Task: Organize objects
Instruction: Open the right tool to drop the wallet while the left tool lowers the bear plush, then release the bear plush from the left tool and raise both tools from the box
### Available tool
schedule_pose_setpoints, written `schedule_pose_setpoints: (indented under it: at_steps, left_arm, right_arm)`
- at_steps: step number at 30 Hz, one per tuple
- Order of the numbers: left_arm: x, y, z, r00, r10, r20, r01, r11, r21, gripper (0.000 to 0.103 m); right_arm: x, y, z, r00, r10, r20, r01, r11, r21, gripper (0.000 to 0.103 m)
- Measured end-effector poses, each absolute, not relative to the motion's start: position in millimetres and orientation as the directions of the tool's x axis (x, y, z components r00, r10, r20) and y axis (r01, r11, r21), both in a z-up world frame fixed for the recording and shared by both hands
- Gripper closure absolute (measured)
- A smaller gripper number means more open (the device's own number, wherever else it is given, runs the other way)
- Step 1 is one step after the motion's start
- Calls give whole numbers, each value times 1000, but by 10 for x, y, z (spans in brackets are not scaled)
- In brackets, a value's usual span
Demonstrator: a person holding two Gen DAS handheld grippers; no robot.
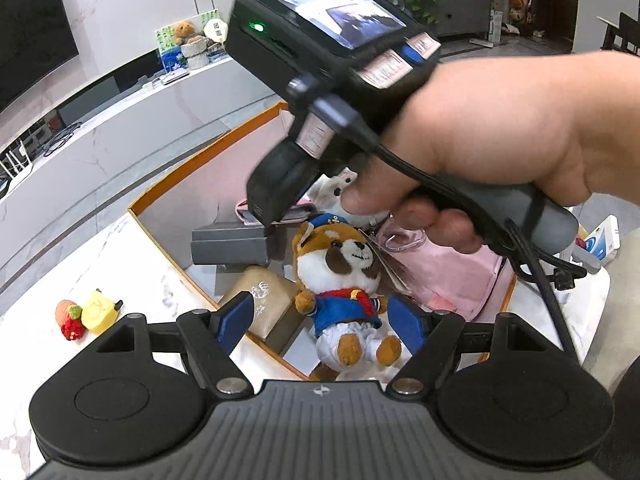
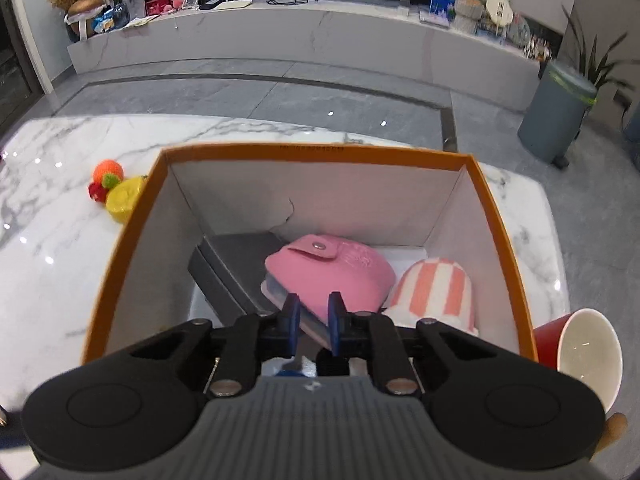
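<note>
Right wrist view: a glossy white marble table (image 2: 60, 248) stood before a grey tiled floor and a long pale media console (image 2: 280, 36). On it sat an orange-rimmed cardboard box (image 2: 500, 216) with matte white walls. Inside lay a grey rigid case (image 2: 232, 268), a smooth pink snap pouch (image 2: 332, 276) and a striped plush (image 2: 436, 288). The right gripper (image 2: 314, 316) hung over the pouch, narrowly parted, holding nothing. Left of the box lay knitted fruit toys (image 2: 116, 190); a red paper cup (image 2: 576, 344) lay right. The left gripper (image 1: 320, 320), spread wide, flanked a fuzzy sailor-suited plush (image 1: 344, 280).
</note>
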State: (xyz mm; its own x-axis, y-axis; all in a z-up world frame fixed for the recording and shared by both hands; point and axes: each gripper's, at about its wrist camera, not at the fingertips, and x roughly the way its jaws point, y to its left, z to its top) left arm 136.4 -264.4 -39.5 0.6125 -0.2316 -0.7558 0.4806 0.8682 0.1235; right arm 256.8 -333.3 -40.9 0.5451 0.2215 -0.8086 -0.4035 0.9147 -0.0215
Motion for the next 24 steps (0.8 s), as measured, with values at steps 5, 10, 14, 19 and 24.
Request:
schedule_pose_setpoints:
  at_steps: [5, 10, 14, 19, 24]
  left_arm:
    - [1406, -2665, -401, 611, -238, -755, 468, 878, 102, 14]
    - [1375, -2692, -379, 616, -249, -747, 469, 878, 94, 14]
    - [1324, -2679, -266, 628, -254, -735, 467, 879, 96, 14]
    - [1231, -2617, 3, 655, -265, -708, 447, 891, 81, 14]
    - [1075, -2537, 354, 695, -268, -667, 431, 898, 89, 14]
  right_arm:
    - [2535, -3424, -451, 533, 239, -812, -402, 916, 6, 86]
    - [2488, -3393, -496, 517, 186, -835, -415, 908, -56, 79]
    - [2364, -3507, -413, 517, 221, -827, -403, 915, -7, 80]
    - [2212, -3540, -141, 552, 201, -809, -403, 914, -47, 79]
    - [2004, -3564, 354, 614, 207, -762, -397, 915, -71, 77]
